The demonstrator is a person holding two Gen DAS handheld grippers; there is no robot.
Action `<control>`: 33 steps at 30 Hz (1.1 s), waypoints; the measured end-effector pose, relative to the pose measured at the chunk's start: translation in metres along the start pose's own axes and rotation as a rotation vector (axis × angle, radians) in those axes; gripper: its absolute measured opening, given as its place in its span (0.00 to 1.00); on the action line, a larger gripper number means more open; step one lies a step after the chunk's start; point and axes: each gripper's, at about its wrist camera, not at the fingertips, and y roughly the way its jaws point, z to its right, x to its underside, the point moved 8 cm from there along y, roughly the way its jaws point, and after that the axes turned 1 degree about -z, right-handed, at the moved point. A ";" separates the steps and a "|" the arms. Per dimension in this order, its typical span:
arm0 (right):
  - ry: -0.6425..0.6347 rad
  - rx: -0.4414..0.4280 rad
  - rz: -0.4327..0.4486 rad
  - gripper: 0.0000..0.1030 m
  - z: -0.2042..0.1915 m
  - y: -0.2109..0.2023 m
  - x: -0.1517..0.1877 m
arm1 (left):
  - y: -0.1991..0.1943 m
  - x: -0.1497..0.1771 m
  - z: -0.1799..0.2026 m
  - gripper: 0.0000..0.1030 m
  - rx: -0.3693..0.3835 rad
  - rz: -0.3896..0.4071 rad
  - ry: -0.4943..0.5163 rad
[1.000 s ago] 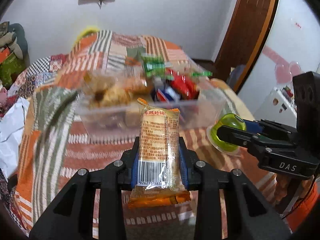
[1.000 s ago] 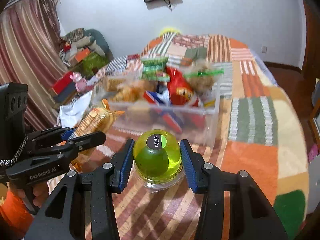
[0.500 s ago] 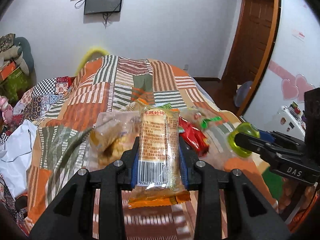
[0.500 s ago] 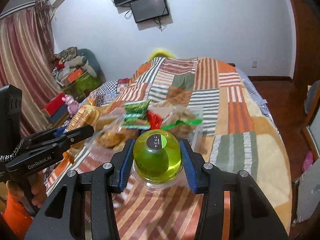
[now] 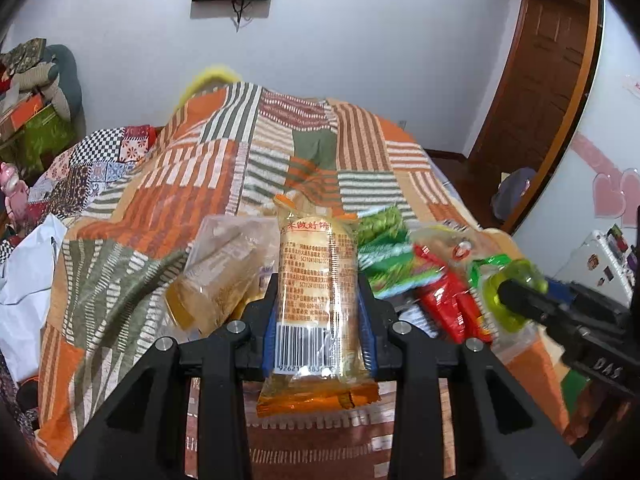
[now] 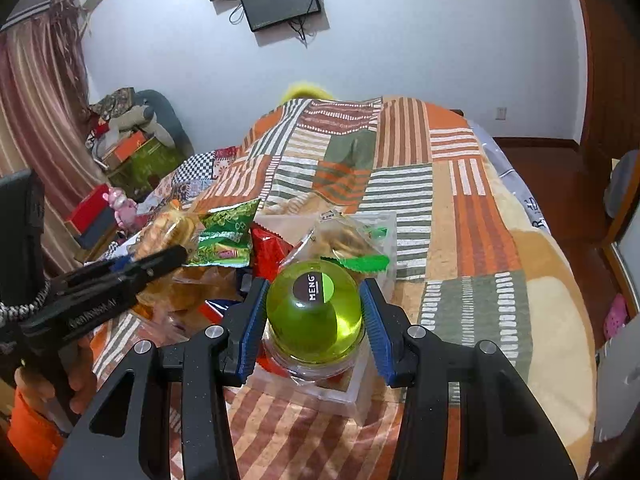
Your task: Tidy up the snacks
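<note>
Two grippers carried snacks above a full bin on the bed.
The left gripper (image 5: 320, 312) pinched a biscuit packet (image 5: 318, 280); the right gripper (image 6: 314, 316) clamped a green jelly cup (image 6: 314, 312) over the clear bin (image 6: 352, 390).

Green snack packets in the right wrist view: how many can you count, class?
1: the green packet lies on top of the pile in the clear box, beside the red packet. Others may be hidden underneath.
</note>
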 end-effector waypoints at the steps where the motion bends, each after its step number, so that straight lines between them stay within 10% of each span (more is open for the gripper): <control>1: -0.003 0.002 0.000 0.42 -0.001 0.000 0.000 | 0.002 0.002 0.000 0.32 -0.002 -0.003 0.006; 8: -0.015 -0.014 -0.049 0.44 -0.008 0.007 0.007 | 0.001 0.013 0.000 0.55 -0.013 -0.016 0.030; 21: -0.009 -0.021 -0.012 0.47 -0.011 -0.024 -0.001 | -0.041 0.014 0.001 0.57 0.007 0.018 0.041; 33: -0.037 -0.063 0.178 0.59 -0.039 -0.124 -0.025 | -0.163 -0.011 0.024 0.57 0.035 0.234 0.064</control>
